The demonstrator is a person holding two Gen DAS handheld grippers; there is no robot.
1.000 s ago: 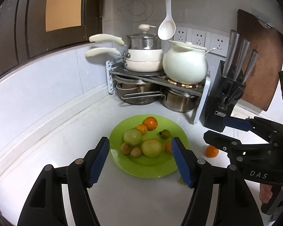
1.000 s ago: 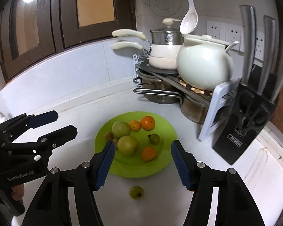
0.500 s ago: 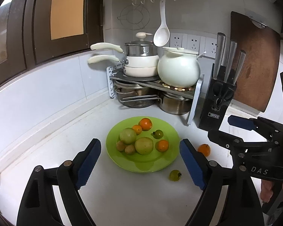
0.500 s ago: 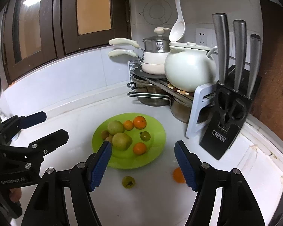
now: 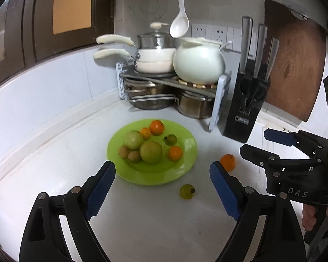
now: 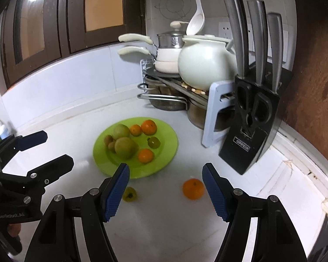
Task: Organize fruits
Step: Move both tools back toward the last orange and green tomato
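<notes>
While both grippers hover over the white bench (image 5: 155,218), the left gripper (image 5: 163,184) has its two blue fingers (image 5: 100,187) spreading wider at this moment, with nothing pressed between them; the green plate (image 5: 185,152) lies just beyond their tips. On that plate, counted from the left, sit two small brown fruits (image 5: 123,152), two large green fruits (image 5: 133,140), three oranges (image 5: 157,127) and one small dark-green fruit (image 5: 171,139), eight pieces in all. Two more fruits lie loose on the bench: a small yellow-green fruit (image 5: 187,191) between the left gripper's fingers, nearer the right one and touching neither, and a loose orange (image 5: 228,162) just past that right fingertip, outside the gap. The right gripper (image 6: 165,186) is released as well, its two fingers apart and grasping nothing; in its view the yellow-green fruit (image 6: 129,193) sits beside and partly behind the left finger (image 6: 117,191), while the loose orange (image 6: 193,188) rests on the bench inside the gap, just beside the right finger and apart from it. A knife block (image 6: 250,126) holding three knives stands beyond the right finger.
</notes>
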